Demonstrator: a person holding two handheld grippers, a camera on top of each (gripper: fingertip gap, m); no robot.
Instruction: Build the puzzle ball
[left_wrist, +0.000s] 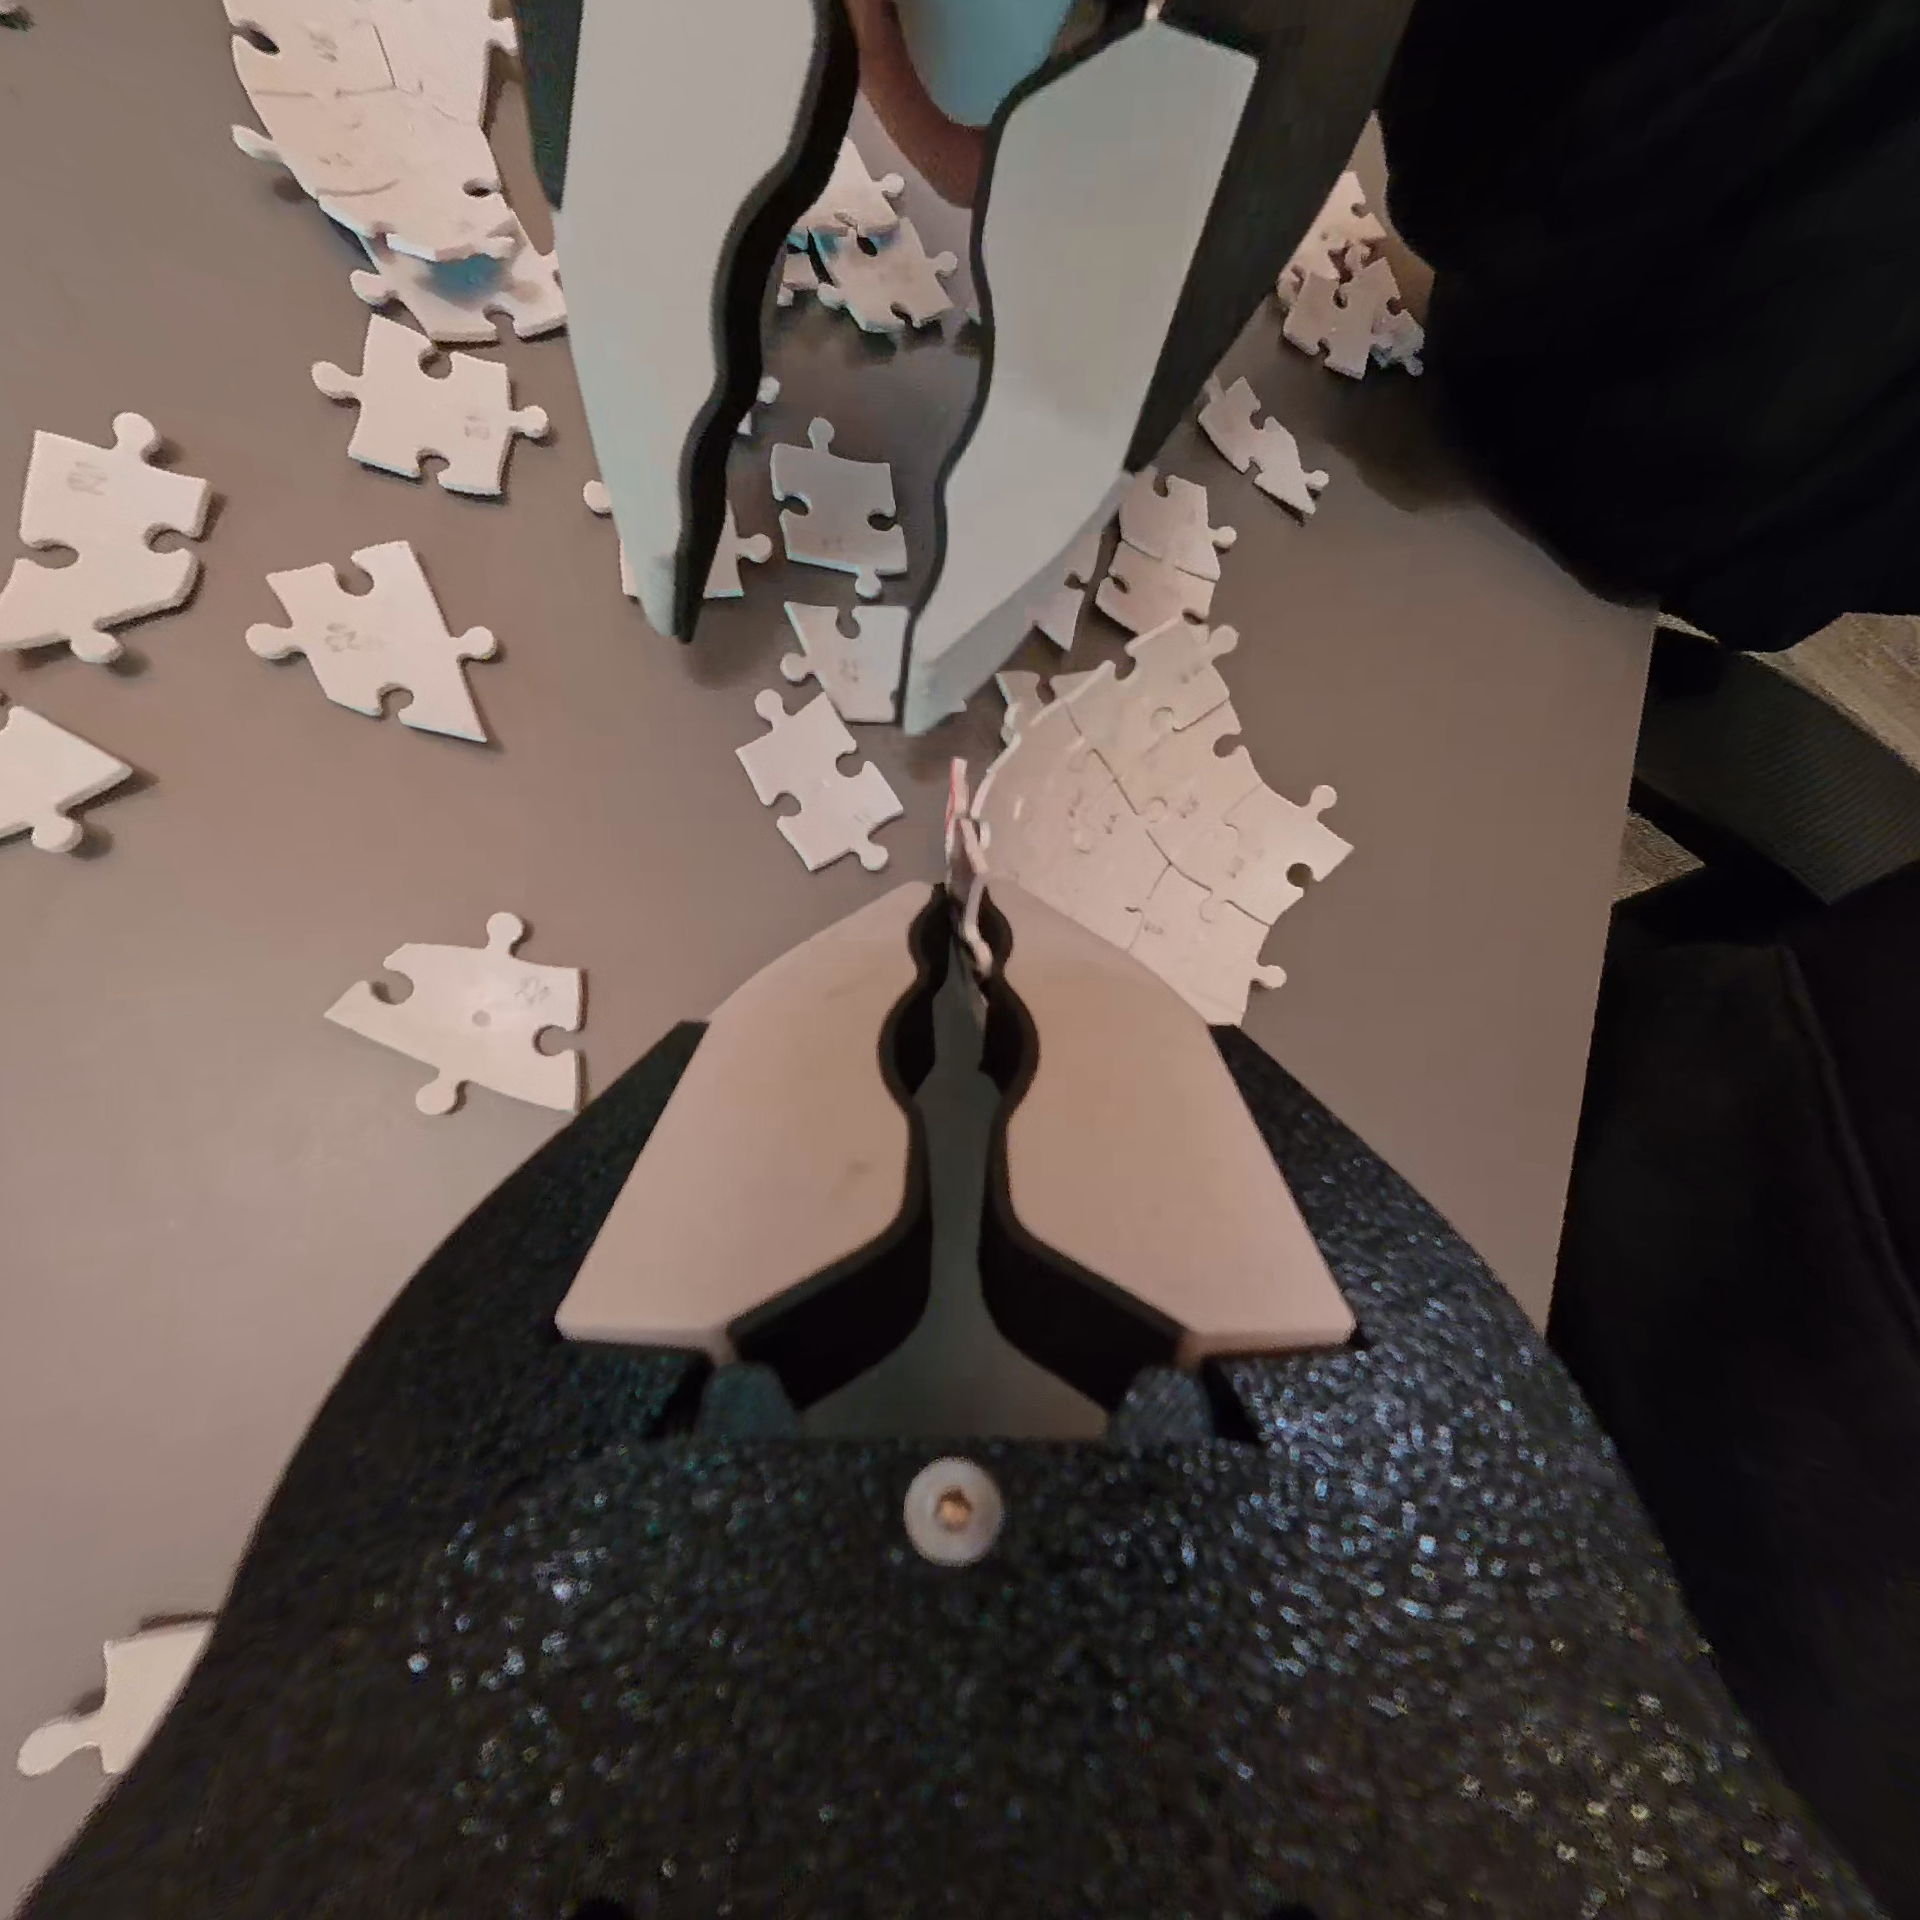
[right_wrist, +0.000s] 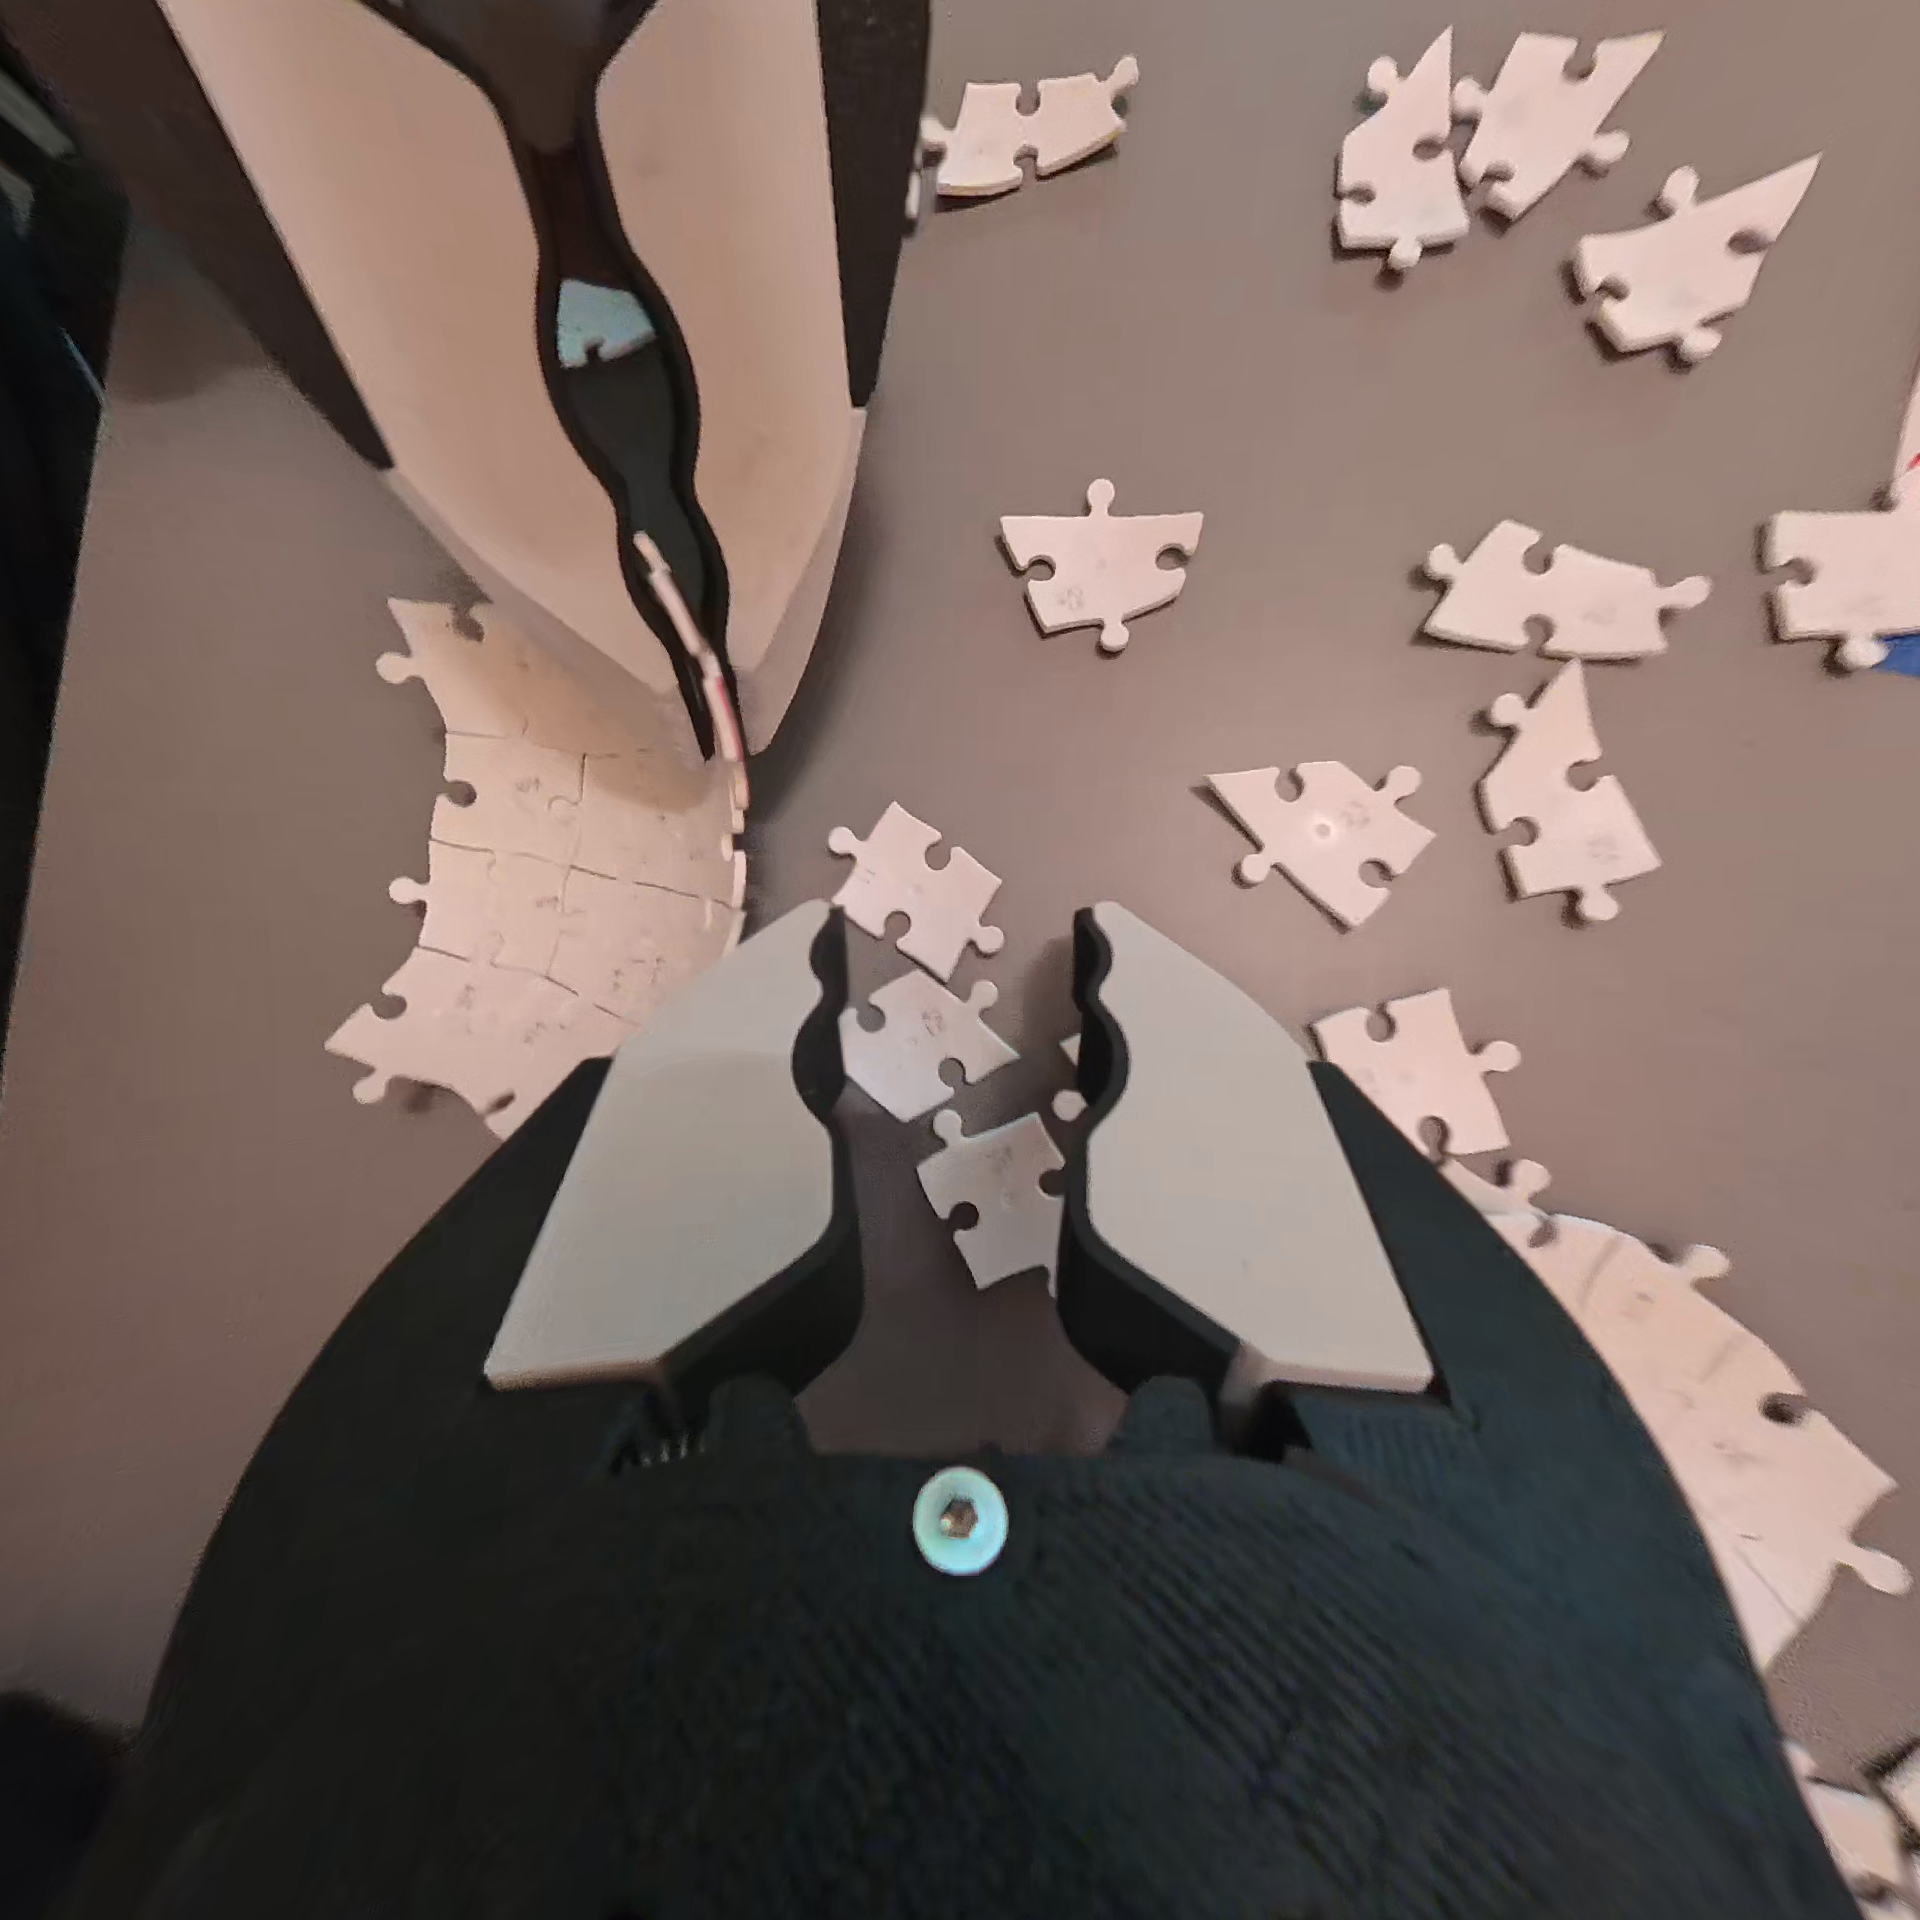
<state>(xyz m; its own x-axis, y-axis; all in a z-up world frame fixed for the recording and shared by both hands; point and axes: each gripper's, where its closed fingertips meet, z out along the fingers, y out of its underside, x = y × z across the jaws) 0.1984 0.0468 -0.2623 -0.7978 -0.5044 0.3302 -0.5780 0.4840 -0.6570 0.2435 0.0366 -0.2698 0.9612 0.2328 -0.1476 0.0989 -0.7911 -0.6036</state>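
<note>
L gripper (left_wrist: 961, 914) clamps a puzzle piece (left_wrist: 966, 862) edge-on, long axis fwd, beside the joined arc (left_wrist: 1174, 831). R gripper (right_wrist: 956, 935) apart above loose pieces (right_wrist: 920, 899); table edge (left_wrist: 1621, 727) near.

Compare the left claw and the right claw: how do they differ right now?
The left claw is closed on the edge of an upright, curved assembled puzzle section; the right claw is open and holds nothing. The left claw's fingertips nearly meet; the right claw's stand apart over loose white puzzle pieces lying flat on the grey table. Both have pale fingers with wavy black pads.
</note>
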